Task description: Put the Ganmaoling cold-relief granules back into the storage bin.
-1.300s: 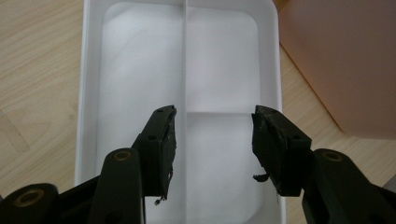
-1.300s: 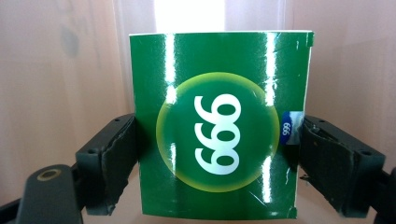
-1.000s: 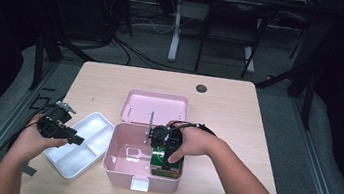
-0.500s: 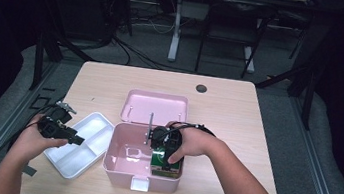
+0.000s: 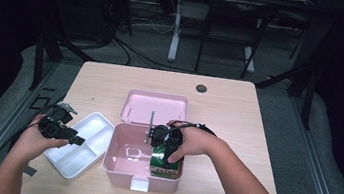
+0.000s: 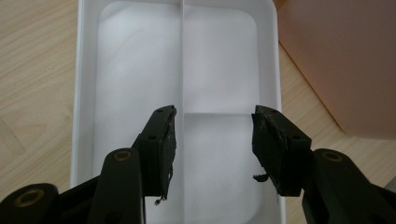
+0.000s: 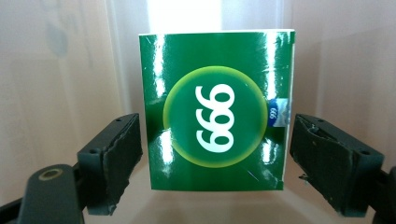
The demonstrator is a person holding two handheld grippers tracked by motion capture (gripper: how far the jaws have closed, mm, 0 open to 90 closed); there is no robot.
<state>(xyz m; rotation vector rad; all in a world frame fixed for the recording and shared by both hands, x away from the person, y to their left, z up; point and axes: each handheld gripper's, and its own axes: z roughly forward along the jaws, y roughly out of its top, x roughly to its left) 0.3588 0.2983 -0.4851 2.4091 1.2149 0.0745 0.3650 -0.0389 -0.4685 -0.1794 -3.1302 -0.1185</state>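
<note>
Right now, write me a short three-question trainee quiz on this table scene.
1. True or false: the right tool is clamped tight on the green box.
2. Which container lies under the left tool? A) the pink bin B) the white divided tray C) the pink lid
3. Fill in: the green box sits inside the pink ____.

Key:
1. False; its jaws stand open on either side of the box, with gaps.
2. B
3. bin

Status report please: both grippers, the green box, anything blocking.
Right gripper open, jaws either side of green box inside pink bin, not clamped. Left gripper open, empty, over white tray. Nothing in the way.
</note>
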